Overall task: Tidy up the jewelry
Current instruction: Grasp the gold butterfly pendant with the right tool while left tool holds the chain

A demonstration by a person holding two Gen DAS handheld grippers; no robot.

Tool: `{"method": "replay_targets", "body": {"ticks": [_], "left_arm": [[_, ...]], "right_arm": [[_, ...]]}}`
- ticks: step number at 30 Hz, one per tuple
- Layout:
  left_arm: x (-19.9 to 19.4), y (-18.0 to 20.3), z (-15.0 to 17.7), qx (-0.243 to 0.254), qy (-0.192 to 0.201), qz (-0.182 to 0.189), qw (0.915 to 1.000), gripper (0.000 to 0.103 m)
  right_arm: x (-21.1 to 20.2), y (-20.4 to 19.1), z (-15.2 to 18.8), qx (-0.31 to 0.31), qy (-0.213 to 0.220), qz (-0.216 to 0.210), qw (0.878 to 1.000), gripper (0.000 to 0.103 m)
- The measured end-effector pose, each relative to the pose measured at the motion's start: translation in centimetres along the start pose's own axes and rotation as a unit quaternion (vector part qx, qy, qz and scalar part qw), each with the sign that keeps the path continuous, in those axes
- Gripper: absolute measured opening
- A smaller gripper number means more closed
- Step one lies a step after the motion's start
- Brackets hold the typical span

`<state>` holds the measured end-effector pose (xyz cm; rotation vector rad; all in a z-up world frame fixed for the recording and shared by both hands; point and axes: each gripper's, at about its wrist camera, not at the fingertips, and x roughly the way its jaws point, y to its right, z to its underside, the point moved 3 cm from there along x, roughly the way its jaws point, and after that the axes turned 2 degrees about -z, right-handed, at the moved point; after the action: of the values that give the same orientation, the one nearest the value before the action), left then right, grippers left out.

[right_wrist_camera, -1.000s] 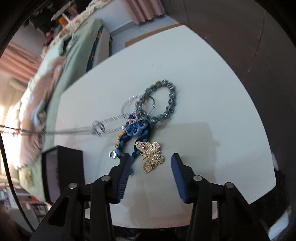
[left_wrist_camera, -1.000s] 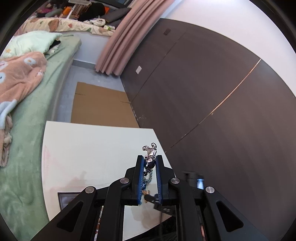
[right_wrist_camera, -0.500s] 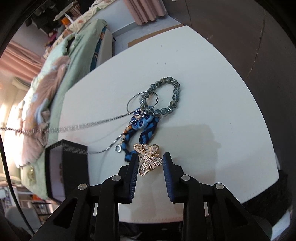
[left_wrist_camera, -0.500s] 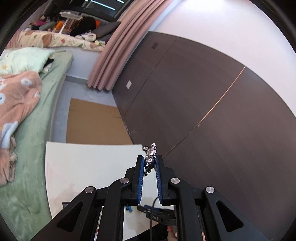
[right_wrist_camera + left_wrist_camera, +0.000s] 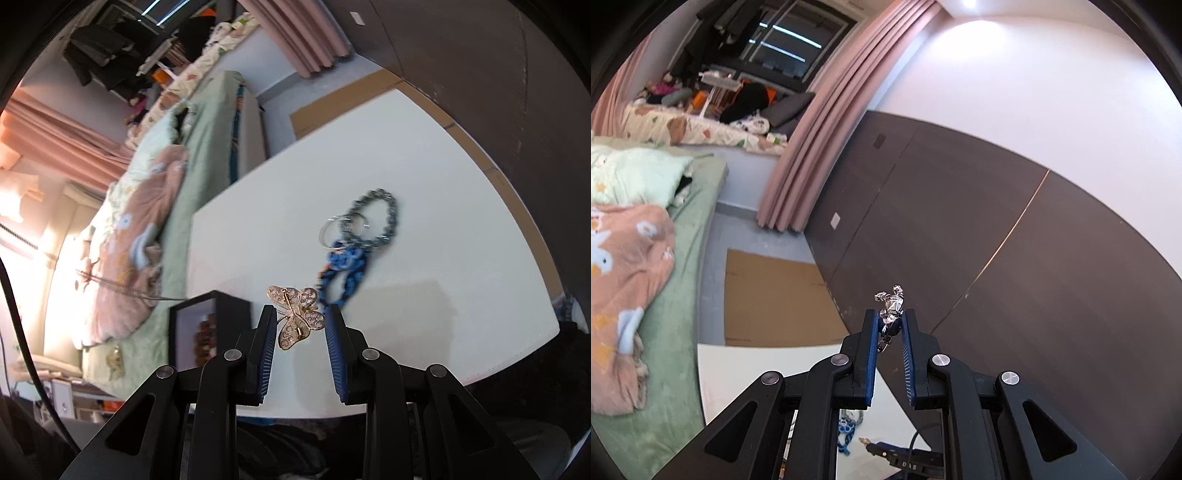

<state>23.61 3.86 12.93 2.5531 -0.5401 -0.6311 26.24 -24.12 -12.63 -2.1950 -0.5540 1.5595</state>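
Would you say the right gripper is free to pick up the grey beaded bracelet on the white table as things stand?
Probably not yet: the right gripper is shut on the gold butterfly brooch. The beaded bracelet lies uncovered ahead, tangled with a blue braided piece.

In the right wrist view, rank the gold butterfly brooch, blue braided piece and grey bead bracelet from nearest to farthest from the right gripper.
1. Gold butterfly brooch: between the right gripper's fingers.
2. Blue braided piece: on the white table just beyond, to the right.
3. Grey bead bracelet: farther back on the table.
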Motion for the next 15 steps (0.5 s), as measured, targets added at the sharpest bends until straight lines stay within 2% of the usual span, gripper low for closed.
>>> {"method": "replay_targets", "body": {"ticks": [9,15], "left_arm": [[-3.3,-0.3,-0.9,0.003,0.028,-0.005,0.9996,0.013],[-3.5,-1.0,-0.1,0.000,0.025,-0.016,0.9996,0.013]], "right_arm": [[0.5,-4.8,0.7,-0.032,0.002,-0.028,0.999,0.028],[1.1,-6.1,1.4,-0.040,-0.003,-0.031,0.999,0.028]]}}
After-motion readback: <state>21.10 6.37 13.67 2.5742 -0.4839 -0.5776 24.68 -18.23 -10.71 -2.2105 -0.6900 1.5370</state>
